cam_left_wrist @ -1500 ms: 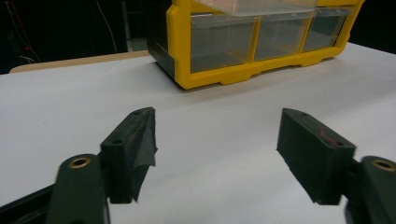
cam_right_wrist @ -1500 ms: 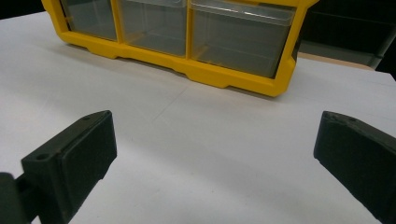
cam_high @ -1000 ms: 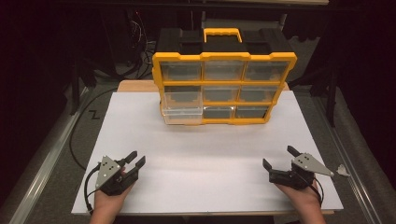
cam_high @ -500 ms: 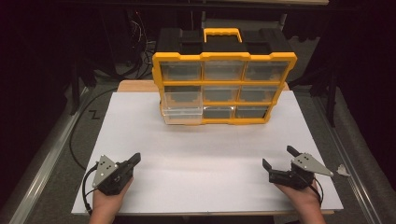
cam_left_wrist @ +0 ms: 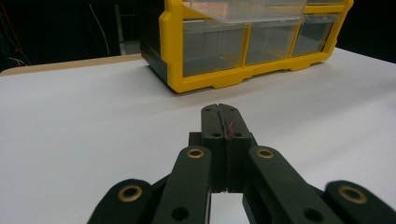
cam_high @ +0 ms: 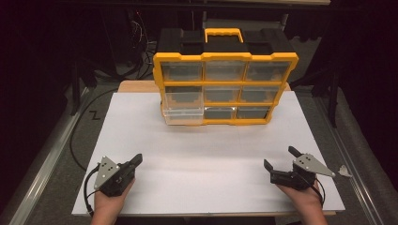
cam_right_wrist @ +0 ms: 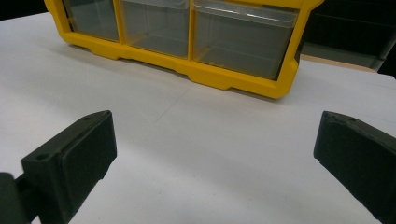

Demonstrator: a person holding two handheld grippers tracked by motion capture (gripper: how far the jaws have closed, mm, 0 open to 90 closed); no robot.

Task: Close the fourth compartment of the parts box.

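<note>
Yellow organizer (cam_high: 224,89) on table | left gripper (cam_high: 135,161) closed, empty | right gripper (cam_high: 280,158) agape

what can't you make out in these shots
- Organizer back: high view, hidden behind its own front.
- Drawer contents: all views, too dim through the clear fronts to tell.
- Pulled-out drawer: left gripper view, cut off by the top edge.
- Right gripper body: right gripper view, cut off by the bottom edge.
</note>
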